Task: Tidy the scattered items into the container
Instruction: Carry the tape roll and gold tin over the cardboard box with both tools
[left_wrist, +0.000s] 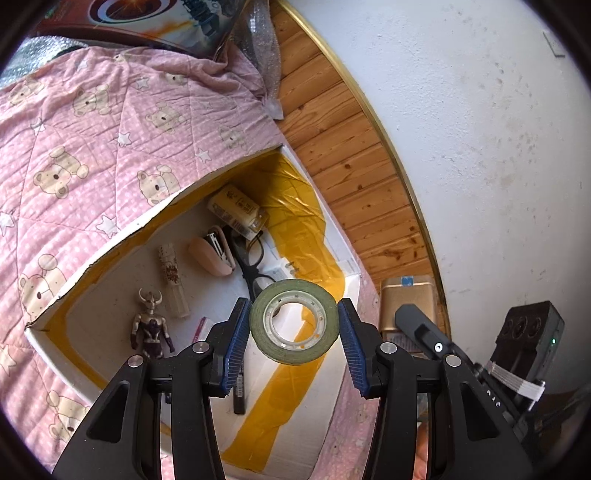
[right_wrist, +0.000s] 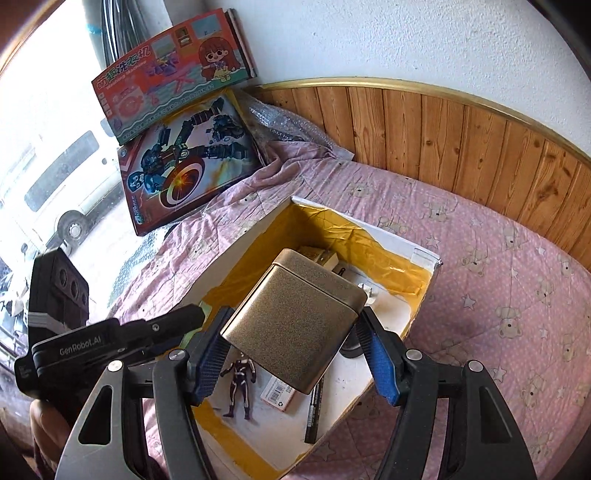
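Note:
My left gripper (left_wrist: 294, 328) holds a green tape roll (left_wrist: 294, 322) between its blue pads, above the open white box (left_wrist: 110, 254) with yellow tape lining. My right gripper (right_wrist: 291, 341) is shut on a gold tin (right_wrist: 295, 321) and holds it tilted over the same box (right_wrist: 402, 247). The gold tin also shows in the left wrist view (left_wrist: 406, 299), beside the box. Inside the box lie a toy figure (left_wrist: 150, 325), black glasses (left_wrist: 255, 258), a pink stapler (left_wrist: 214, 253), a cream bottle (left_wrist: 236, 212), a patterned tube (left_wrist: 173, 280) and a black pen (right_wrist: 314, 413).
The box sits on a pink bear-print quilt (right_wrist: 498, 295) on a bed. Two toy boxes (right_wrist: 184, 155) lean at the bed's far end by bubble wrap (right_wrist: 288, 122). A wood-panelled wall (right_wrist: 461, 140) runs behind. The other gripper's body (right_wrist: 110, 343) is at the left.

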